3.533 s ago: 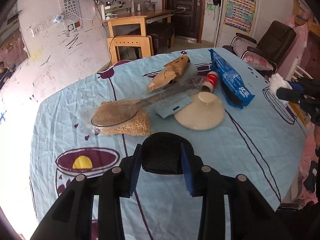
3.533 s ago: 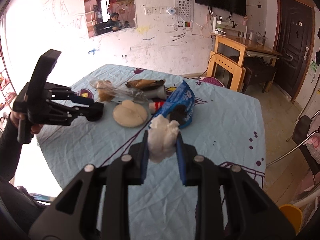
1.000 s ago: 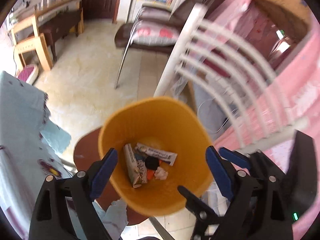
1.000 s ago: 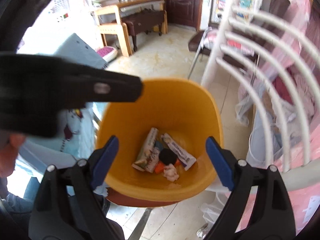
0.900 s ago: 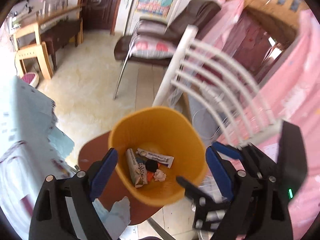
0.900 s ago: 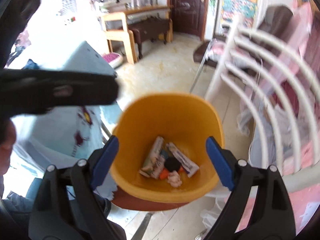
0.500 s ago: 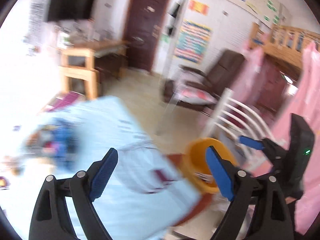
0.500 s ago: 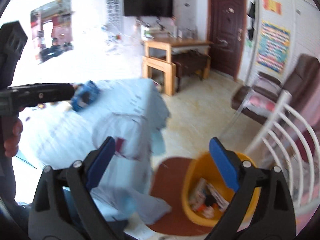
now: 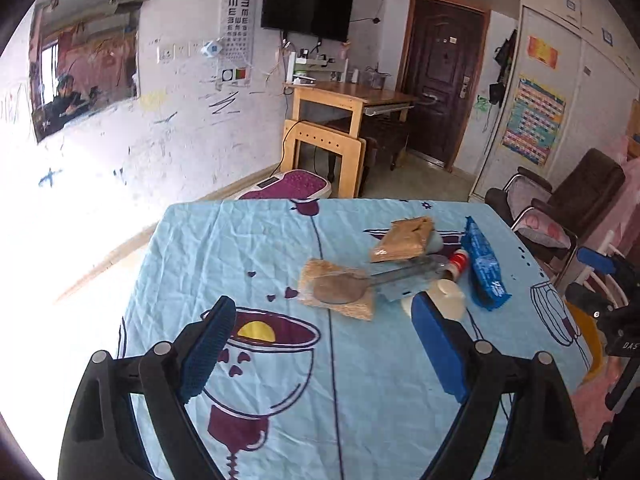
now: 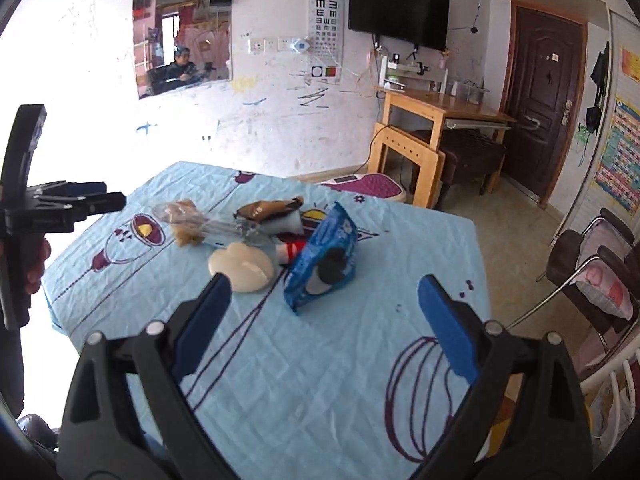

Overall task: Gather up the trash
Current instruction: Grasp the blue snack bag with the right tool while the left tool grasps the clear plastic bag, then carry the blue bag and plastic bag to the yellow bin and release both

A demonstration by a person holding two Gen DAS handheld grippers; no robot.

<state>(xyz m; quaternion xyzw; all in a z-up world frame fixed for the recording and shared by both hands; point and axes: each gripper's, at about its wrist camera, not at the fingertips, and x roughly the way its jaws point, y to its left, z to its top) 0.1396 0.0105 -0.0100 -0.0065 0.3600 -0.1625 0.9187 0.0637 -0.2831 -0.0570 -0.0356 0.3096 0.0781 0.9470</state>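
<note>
Both hands over the near edge of the tabletop [image 9: 248,240], pointing down at the litter. Left tongs [image 9: 320,344] released, pads spread wide, nothing between them. Right tongs [image 10: 326,320] likewise released and empty. Step in hand, as I read it: the approach for a fresh pick, no item yet chosen by contact. Trash lies in one cluster ahead of both tongs: a blue snack wrapper [image 10: 324,256] just ahead of the right tongs, slightly left of their midline; a pale upturned bowl-like lid [image 10: 241,266] beyond the right tongs' left pad; a grain-filled packet under a clear plastic spoon [image 9: 340,290] ahead of the left tongs, toward their right pad; a brown packet [image 9: 404,240] farther out; a small red-capped tube [image 9: 458,260] between packet and wrapper, its shape hard to make out. Orange bin [image 9: 588,340] shows only as a sliver to the right of the left tongs, off the table edge. Next move probably calls for each pair to advance and descend to straddle one piece, then clench; the wrapper looks thin and crinkly, so pinch it across its raised edge.
</note>
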